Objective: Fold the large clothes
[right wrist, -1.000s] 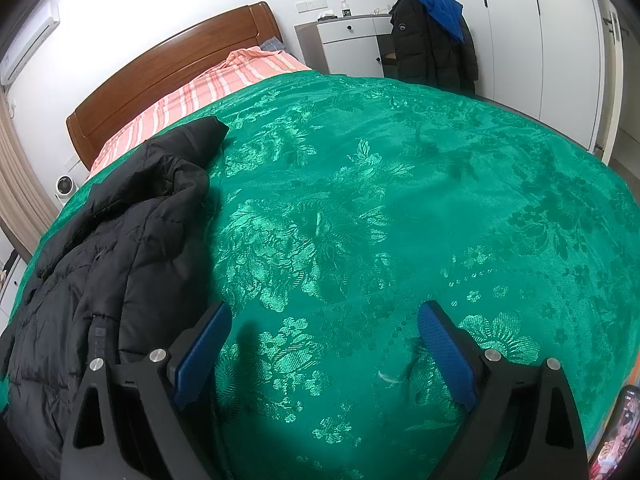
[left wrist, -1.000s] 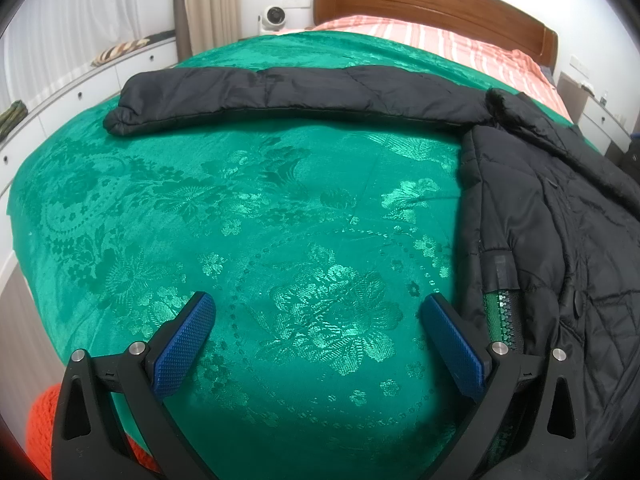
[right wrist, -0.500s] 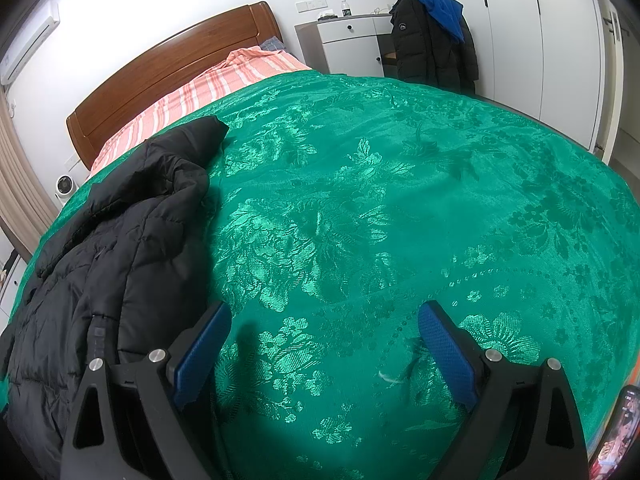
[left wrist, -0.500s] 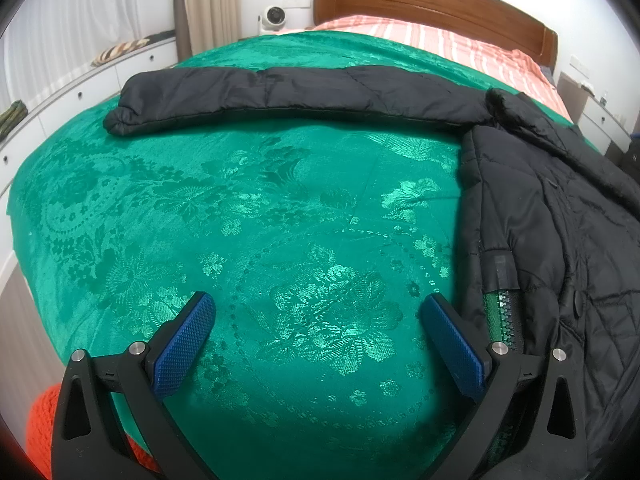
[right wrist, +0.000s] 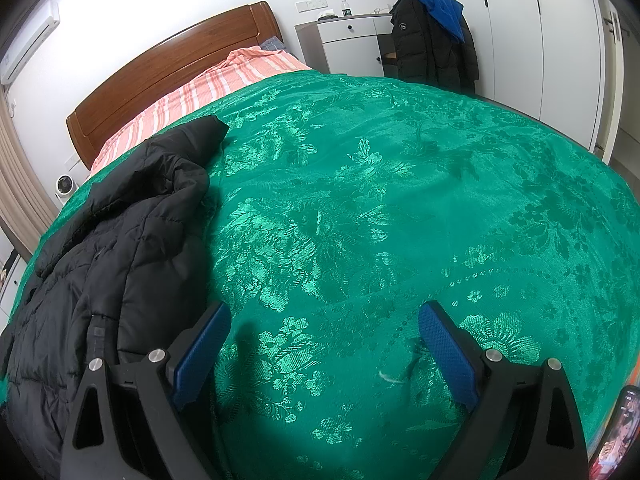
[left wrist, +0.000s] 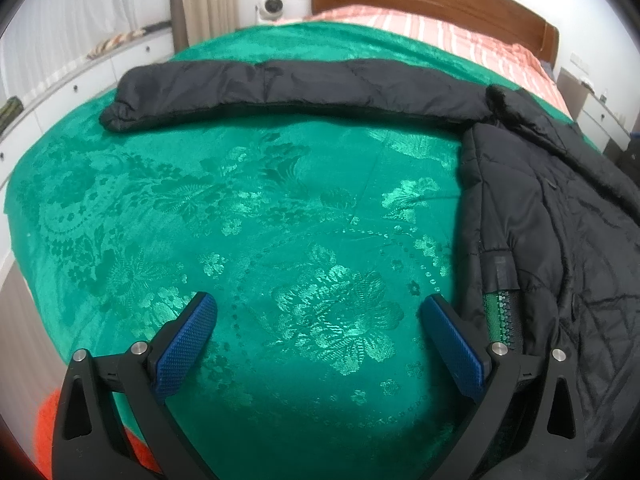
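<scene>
A black puffer jacket (left wrist: 552, 232) lies on the green bedspread (left wrist: 280, 208). One sleeve (left wrist: 288, 80) stretches straight out to the left across the bed. The jacket's green zipper (left wrist: 500, 316) shows at its front edge. My left gripper (left wrist: 320, 320) is open and empty, its right finger close beside the jacket's front edge. In the right wrist view the jacket (right wrist: 100, 264) lies at the left. My right gripper (right wrist: 324, 332) is open and empty over bare bedspread (right wrist: 400, 208), its left finger near the jacket's edge.
A wooden headboard (right wrist: 172, 60) and a striped pink sheet (right wrist: 208, 92) are at the bed's far end. A white dresser (right wrist: 352, 40) with dark coats (right wrist: 432, 40) hung beside it stands behind the bed. White drawers (left wrist: 80, 76) line the left wall. Something orange (left wrist: 52, 432) lies below the bed's edge.
The left wrist view has tipped slightly, so the jacket sleeve sits a little lower in frame. The right gripper has not visibly moved.
</scene>
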Demonstrator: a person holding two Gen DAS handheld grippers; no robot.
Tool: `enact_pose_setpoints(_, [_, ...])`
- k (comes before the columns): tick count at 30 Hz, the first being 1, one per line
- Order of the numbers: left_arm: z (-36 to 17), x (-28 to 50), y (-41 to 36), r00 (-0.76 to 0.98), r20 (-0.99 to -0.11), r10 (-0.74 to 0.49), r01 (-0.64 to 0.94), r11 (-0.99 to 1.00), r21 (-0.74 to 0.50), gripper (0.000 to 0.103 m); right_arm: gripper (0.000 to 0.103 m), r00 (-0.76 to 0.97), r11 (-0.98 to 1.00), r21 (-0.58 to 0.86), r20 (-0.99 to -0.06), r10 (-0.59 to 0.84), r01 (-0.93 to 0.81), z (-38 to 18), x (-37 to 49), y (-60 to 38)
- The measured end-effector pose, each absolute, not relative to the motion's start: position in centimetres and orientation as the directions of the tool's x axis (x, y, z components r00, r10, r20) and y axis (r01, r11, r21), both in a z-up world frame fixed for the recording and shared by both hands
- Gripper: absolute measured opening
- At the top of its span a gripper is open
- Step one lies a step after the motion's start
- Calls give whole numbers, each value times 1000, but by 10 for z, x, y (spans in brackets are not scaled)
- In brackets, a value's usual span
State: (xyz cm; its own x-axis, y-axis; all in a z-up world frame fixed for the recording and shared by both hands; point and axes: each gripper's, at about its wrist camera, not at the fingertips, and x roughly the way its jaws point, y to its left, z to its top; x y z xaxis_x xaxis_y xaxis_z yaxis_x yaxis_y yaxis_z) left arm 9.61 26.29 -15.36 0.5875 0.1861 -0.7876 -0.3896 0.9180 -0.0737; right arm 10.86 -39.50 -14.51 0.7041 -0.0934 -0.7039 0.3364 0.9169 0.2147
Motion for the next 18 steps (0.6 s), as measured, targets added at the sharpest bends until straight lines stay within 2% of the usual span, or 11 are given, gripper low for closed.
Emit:
enact_pose_setpoints(3, [-138,100,285,599,-791,122,-403,900,-166,103,95,704,917,215,-705,-92,335,-146,109,-395])
enact_pose_setpoints(9, [-114,97,376,752,-658,-46,-431,720,-543,103,97,696,925,185,-709,-109,333,-150,113,-391])
enact_pose_setpoints(16, [-140,145,464,768,-634,-92,-510,512,-691,101,99,686,932,135,-713,-143,335,-153,115,-384])
enact_pose_setpoints(18, [-148,155,479,775,-630,-53,-540,461,-704,97,100,683,934,122,-714,-152,335,-153,115,-383])
